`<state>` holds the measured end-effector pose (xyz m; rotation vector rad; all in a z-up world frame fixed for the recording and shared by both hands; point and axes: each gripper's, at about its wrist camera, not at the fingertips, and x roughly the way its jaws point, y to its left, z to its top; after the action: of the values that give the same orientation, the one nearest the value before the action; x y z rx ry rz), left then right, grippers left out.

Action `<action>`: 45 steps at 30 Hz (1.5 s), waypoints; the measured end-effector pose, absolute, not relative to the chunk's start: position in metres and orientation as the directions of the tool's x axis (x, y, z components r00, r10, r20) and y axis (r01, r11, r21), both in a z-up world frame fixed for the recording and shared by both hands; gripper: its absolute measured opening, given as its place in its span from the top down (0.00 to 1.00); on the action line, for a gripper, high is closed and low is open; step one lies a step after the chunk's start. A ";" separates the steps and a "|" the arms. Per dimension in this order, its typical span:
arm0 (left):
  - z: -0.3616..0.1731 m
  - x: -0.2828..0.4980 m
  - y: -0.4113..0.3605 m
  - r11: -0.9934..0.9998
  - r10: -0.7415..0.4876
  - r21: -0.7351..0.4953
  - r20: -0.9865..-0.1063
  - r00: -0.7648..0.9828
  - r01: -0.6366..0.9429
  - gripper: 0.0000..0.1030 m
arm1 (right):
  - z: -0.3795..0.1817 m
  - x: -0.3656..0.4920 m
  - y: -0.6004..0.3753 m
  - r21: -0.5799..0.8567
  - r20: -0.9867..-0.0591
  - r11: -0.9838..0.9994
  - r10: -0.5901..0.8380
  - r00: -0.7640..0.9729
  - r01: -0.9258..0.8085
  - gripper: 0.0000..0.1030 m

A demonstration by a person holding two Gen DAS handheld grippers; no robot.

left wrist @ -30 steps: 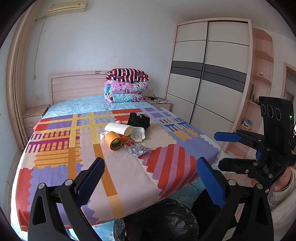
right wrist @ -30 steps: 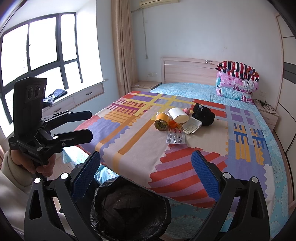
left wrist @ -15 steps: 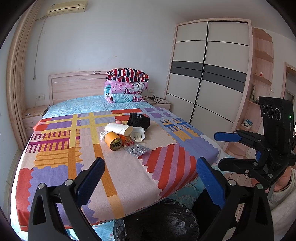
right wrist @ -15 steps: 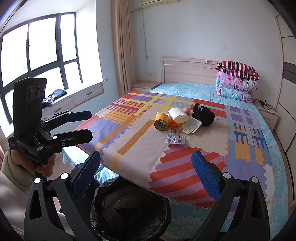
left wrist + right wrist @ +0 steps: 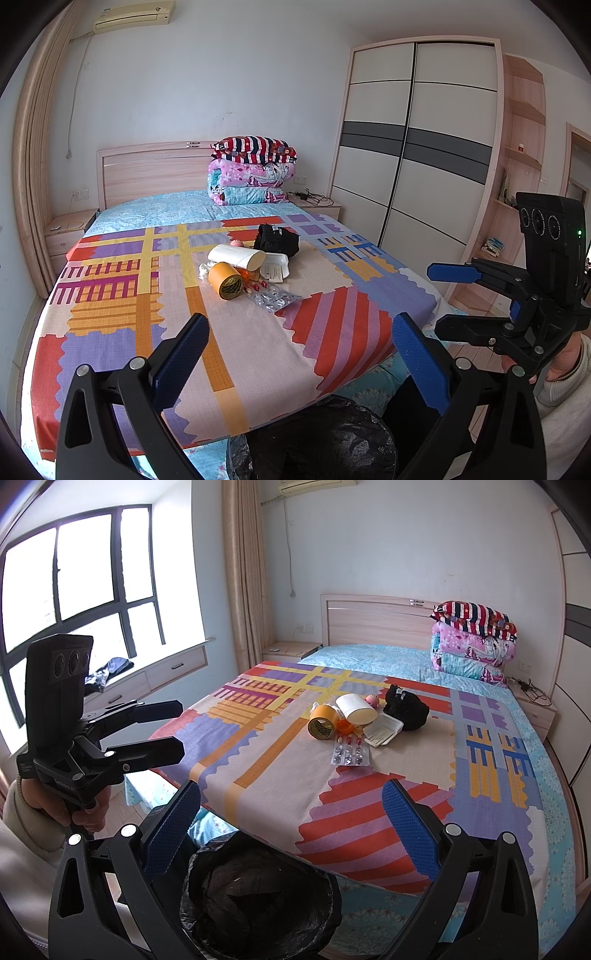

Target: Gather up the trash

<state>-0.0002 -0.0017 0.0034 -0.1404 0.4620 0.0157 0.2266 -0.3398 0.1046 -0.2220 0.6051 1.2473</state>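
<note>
A litter pile lies mid-bed on the patchwork cover: an orange tape roll (image 5: 225, 282) (image 5: 322, 723), a white paper roll (image 5: 236, 255) (image 5: 356, 709), blister packs (image 5: 276, 298) (image 5: 351, 753), a white tray (image 5: 275, 266) (image 5: 383, 730) and a crumpled black item (image 5: 276, 240) (image 5: 405, 708). A bin lined with a black bag (image 5: 258, 893) (image 5: 325, 439) stands at the bed's foot, just below both grippers. My left gripper (image 5: 301, 360) and right gripper (image 5: 291, 827) are both open, holding nothing, well short of the pile. Each appears in the other's view: left gripper (image 5: 164, 731), right gripper (image 5: 448, 299).
Folded quilts (image 5: 253, 171) are stacked at the headboard. Nightstands flank the bed; a wardrobe (image 5: 417, 147) stands right, a window seat (image 5: 147, 672) left. The person's hands grip both handles. The cover (image 5: 122, 295) around the pile lies flat.
</note>
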 end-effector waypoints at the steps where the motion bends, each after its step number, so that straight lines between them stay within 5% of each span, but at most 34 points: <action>1: 0.004 0.000 -0.002 0.990 -0.016 -0.131 -0.446 0.895 -0.047 0.07 | 0.105 0.227 -0.340 0.164 -0.542 0.321 0.819 0.186 -0.933 0.03; 39: -0.037 0.106 0.090 0.972 0.050 -0.158 -0.574 0.817 -0.171 0.07 | 0.036 0.292 -0.242 0.124 -0.639 0.420 0.727 0.251 -0.899 0.03; 43: -0.050 0.128 0.102 0.967 0.029 -0.186 -0.594 0.804 -0.173 0.11 | 0.023 0.302 -0.226 0.114 -0.656 0.427 0.710 0.255 -0.897 0.03; 45: -0.057 0.140 0.107 0.966 0.021 -0.192 -0.609 0.793 -0.173 0.21 | 0.015 0.308 -0.216 0.114 -0.671 0.432 0.697 0.251 -0.895 0.03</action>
<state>0.1402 0.1071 -0.0571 -0.2443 0.6479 0.1052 0.3075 -0.2164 0.0147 -0.3190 0.7244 1.1081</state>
